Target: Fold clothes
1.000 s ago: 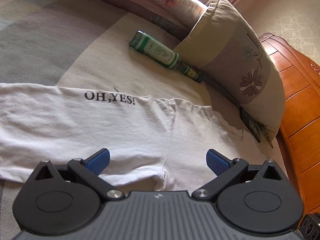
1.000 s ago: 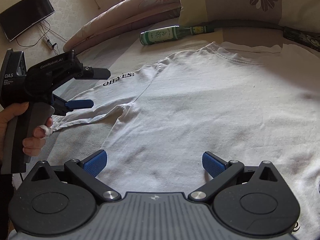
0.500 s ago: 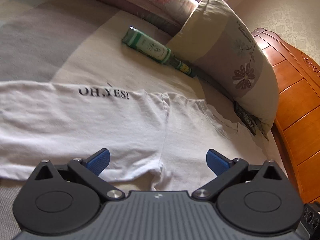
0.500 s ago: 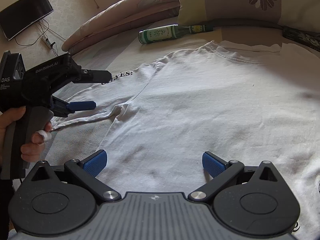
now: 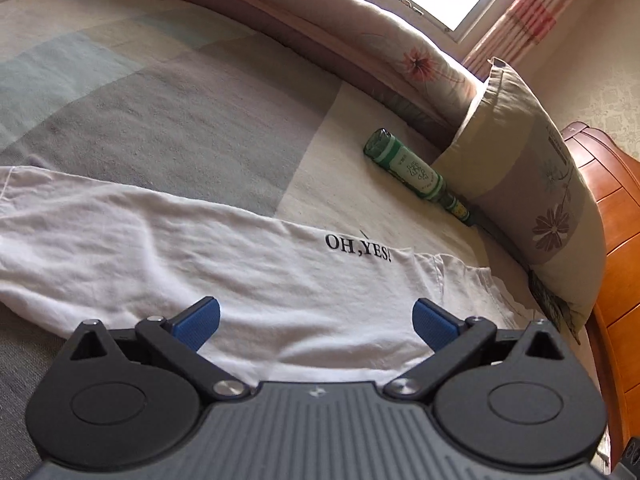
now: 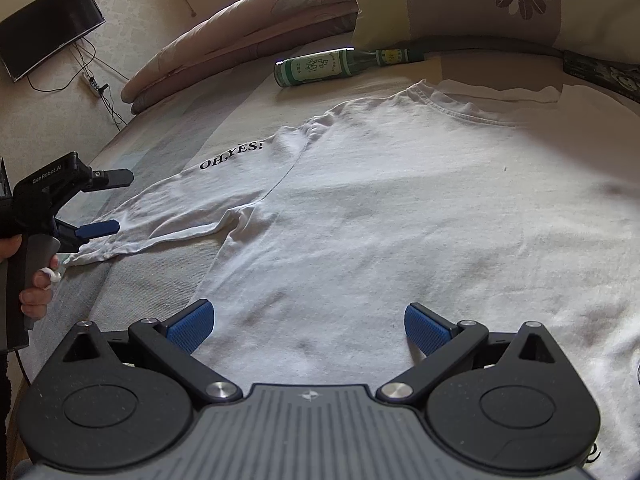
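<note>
A white long-sleeved shirt (image 6: 400,216) lies flat on the bed, collar toward the pillows. Its left sleeve (image 5: 168,248), printed "OH,YES!" near the shoulder, stretches out sideways. My left gripper (image 5: 316,320) hovers open just above the middle of that sleeve; in the right wrist view this left gripper (image 6: 104,204) sits over the sleeve's cuff end, held by a hand. My right gripper (image 6: 306,326) is open low over the shirt's body near its left side edge, with nothing between its fingers.
A green glass bottle (image 5: 416,174) lies on the bed beside a flowered pillow (image 5: 532,200). A rolled quilt (image 5: 360,44) lines the far side. A wooden headboard (image 5: 616,240) stands at the right. A wall TV (image 6: 48,28) and cables show at left.
My left gripper has moved leftward along the sleeve, away from the armpit toward the cuff, and its view tilted up. The right gripper has barely moved.
</note>
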The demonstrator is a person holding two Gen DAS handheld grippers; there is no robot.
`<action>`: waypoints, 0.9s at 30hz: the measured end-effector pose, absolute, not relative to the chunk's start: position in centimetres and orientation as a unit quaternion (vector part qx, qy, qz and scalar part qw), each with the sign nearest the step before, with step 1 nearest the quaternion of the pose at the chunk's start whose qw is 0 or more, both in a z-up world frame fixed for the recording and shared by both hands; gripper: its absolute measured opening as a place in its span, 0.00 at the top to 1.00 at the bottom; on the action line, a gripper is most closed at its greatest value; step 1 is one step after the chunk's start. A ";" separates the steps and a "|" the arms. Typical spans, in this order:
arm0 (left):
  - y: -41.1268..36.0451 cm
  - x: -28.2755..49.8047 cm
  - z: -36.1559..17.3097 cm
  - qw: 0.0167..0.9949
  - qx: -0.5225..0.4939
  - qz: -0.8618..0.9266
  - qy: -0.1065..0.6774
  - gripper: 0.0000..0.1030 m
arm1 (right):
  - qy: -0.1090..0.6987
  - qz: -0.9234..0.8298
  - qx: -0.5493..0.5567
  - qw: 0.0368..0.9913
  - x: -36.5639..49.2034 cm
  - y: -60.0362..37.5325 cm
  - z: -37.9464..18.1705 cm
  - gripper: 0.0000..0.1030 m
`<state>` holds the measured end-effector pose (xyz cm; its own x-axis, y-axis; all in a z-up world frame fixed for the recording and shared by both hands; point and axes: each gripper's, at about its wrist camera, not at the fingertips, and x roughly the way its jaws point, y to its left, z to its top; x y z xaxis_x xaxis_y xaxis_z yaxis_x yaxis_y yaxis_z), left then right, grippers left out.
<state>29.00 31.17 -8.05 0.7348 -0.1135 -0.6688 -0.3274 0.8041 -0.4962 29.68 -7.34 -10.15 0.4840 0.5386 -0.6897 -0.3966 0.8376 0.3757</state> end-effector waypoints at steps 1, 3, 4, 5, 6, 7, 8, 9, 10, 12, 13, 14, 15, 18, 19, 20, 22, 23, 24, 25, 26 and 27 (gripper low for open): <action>31.7 29.2 -8.5 0.872 -0.316 0.072 0.366 0.01 | 0.428 0.271 0.080 0.858 29.7 -7.2 -10.2 0.00; 32.5 28.7 -9.6 0.858 -0.328 0.093 0.385 0.02 | 0.428 0.270 0.077 0.859 29.7 -7.1 -10.2 0.00; 32.6 28.0 -9.8 0.857 -0.331 0.094 0.383 0.02 | 0.428 0.269 0.075 0.860 29.6 -7.1 -10.3 0.00; 32.7 27.3 -9.7 0.858 -0.335 0.091 0.379 0.01 | 0.427 0.269 0.074 0.860 29.6 -7.0 -10.3 0.00; 32.9 26.6 -9.6 0.859 -0.338 0.089 0.374 0.01 | 0.426 0.269 0.073 0.861 29.6 -7.0 -10.3 0.00; 33.1 26.2 -9.3 0.858 -0.342 0.091 0.373 0.01 | 0.426 0.269 0.072 0.861 29.6 -7.0 -10.3 0.00; 33.5 26.0 -8.8 0.859 -0.341 0.095 0.369 0.01 | 0.425 0.269 0.072 0.861 29.5 -7.0 -10.3 0.00; 34.1 25.9 -8.2 0.865 -0.334 0.102 0.360 0.01 | 0.425 0.269 0.072 0.861 29.5 -7.0 -10.3 0.00; 34.7 26.0 -7.8 0.871 -0.329 0.111 0.347 0.01 | 0.424 0.268 0.073 0.862 29.5 -7.0 -10.3 0.00; 36.3 26.4 -7.9 0.866 -0.346 0.128 0.337 0.01 | 0.423 0.267 0.077 0.862 29.6 -7.1 -10.2 0.00; 37.2 26.6 -8.5 0.857 -0.364 0.135 0.339 0.01 | 0.422 0.268 0.079 0.863 29.6 -7.1 -10.2 0.00; 38.0 26.6 -9.2 0.848 -0.380 0.138 0.342 0.01 | 0.422 0.268 0.080 0.863 29.6 -7.1 -10.2 0.00; 38.6 26.5 -9.9 0.840 -0.394 0.141 0.345 0.03 | 0.421 0.268 0.082 0.863 29.6 -7.1 -10.2 0.00; 39.5 25.1 -9.8 0.850 -0.371 0.161 0.338 0.02 | 0.419 0.265 0.077 0.865 29.5 -7.0 -10.3 0.00; 39.9 24.6 -9.5 0.850 -0.353 0.188 0.343 0.02 | 0.419 0.265 0.076 0.865 29.5 -7.0 -10.3 0.00; 40.7 24.3 -9.3 0.845 -0.347 0.211 0.347 0.03 | 0.418 0.264 0.076 0.866 29.5 -7.0 -10.4 0.00; 42.7 23.8 -9.0 0.830 -0.367 0.235 0.350 0.09 | 0.416 0.265 0.076 0.867 29.5 -7.0 -10.4 0.00; 43.3 23.7 -8.5 0.824 -0.383 0.240 0.342 0.09 | 0.415 0.265 0.076 0.867 29.5 -7.0 -10.4 0.00; 43.4 24.0 -7.8 0.830 -0.376 0.245 0.332 0.09 | 0.414 0.265 0.076 0.867 29.5 -7.0 -10.4 0.00; 43.2 24.6 -7.2 0.841 -0.363 0.236 0.324 0.09 | 0.413 0.265 0.075 0.868 29.5 -7.0 -10.4 0.00; 43.1 25.2 -6.7 0.852 -0.351 0.222 0.318 0.08 | 0.411 0.264 0.074 0.869 29.5 -7.0 -10.4 0.00; 43.0 26.0 -6.7 0.855 -0.355 0.205 0.317 0.08 | 0.410 0.264 0.073 0.870 29.5 -6.9 -10.5 0.00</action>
